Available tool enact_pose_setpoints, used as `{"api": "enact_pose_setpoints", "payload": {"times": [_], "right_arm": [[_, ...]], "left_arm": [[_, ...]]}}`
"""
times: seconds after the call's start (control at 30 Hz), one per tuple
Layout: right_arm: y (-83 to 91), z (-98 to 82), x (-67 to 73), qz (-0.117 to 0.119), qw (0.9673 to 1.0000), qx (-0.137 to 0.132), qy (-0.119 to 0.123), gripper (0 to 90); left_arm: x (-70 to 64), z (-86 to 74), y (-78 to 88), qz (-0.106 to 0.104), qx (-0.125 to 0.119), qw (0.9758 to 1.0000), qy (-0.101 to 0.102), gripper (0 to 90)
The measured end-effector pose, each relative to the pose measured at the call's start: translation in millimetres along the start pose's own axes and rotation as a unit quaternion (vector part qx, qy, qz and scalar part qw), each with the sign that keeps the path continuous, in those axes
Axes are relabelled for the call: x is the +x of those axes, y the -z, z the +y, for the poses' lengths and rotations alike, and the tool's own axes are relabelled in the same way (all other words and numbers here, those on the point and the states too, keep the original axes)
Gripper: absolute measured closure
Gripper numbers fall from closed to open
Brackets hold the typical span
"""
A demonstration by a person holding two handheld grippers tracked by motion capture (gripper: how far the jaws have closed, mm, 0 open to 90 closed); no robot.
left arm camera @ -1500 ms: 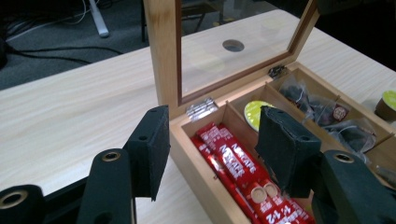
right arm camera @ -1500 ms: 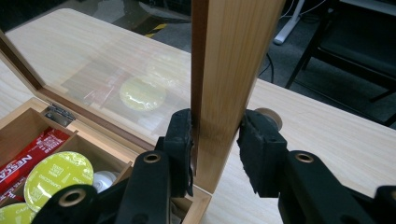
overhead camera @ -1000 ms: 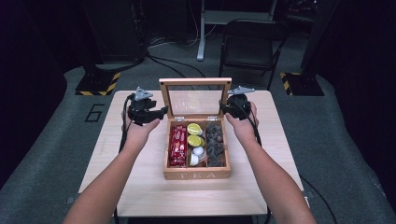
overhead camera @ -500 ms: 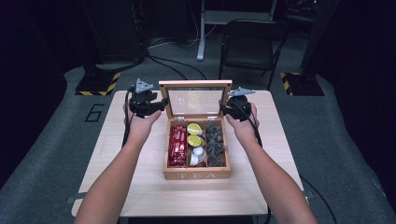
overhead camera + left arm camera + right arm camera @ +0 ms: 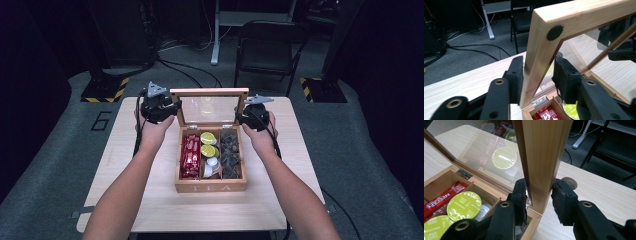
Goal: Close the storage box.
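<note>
1. A pale blond wooden tea box (image 5: 211, 187) sits on a light, fine-grained wood worktop (image 5: 300, 165), the word TEA in faint tone-on-tone letters on its front.
2. Its lid (image 5: 209, 93) has a pale wood frame around clear glass; a round black dot (image 5: 554, 32) marks one corner.
3. Inside: glossy red sachets (image 5: 190, 156) with white lettering, lime-green capsules (image 5: 208, 138) printed in darker green, white capsules (image 5: 213, 162) and dark brown pieces (image 5: 230, 152).
4. The left claw (image 5: 176, 106) and right claw (image 5: 239, 118) are matte black, each topped by a grey plate.
5. Grey speckled carpet (image 5: 60, 150) carries a black numeral 6 (image 5: 101, 120) and yellow-and-black hazard stripes (image 5: 106, 92).
6. A black chair (image 5: 265, 50) stands behind.
</note>
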State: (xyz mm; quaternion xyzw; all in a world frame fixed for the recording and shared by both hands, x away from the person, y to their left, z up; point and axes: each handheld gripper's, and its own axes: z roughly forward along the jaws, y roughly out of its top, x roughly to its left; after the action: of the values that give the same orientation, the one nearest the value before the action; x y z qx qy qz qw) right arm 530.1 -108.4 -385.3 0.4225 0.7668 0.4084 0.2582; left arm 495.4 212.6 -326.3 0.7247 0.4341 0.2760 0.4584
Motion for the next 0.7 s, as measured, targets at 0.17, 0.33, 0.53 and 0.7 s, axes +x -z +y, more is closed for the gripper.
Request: {"api": "enact_pose_setpoints", "payload": {"times": [0.17, 0.33, 0.53, 0.7], "right_arm": [[0.3, -2.6, -1.2, 0.004, 1.0, -0.003, -0.005, 64.0], [1.6, -5.6, -2.3, 0.016, 0.9997, -0.001, -0.016, 61.9], [5.4, -10.9, -2.2, 0.026, 0.9994, -0.004, -0.02, 58.5], [10.6, -11.9, -1.9, 0.04, 0.9989, -0.003, -0.024, 54.3]], "left_arm": [[1.2, -2.9, 0.4, -0.001, 0.0, 1.0, 0.004, 63.8], [-0.8, -5.3, 1.9, 0.002, -0.003, 1.0, -0.003, 63.9], [-2.4, -9.7, 6.2, -0.004, -0.004, 0.9999, -0.01, 63.8], [-4.1, -14.0, 10.2, -0.012, -0.002, 0.9999, -0.01, 63.4]]}}
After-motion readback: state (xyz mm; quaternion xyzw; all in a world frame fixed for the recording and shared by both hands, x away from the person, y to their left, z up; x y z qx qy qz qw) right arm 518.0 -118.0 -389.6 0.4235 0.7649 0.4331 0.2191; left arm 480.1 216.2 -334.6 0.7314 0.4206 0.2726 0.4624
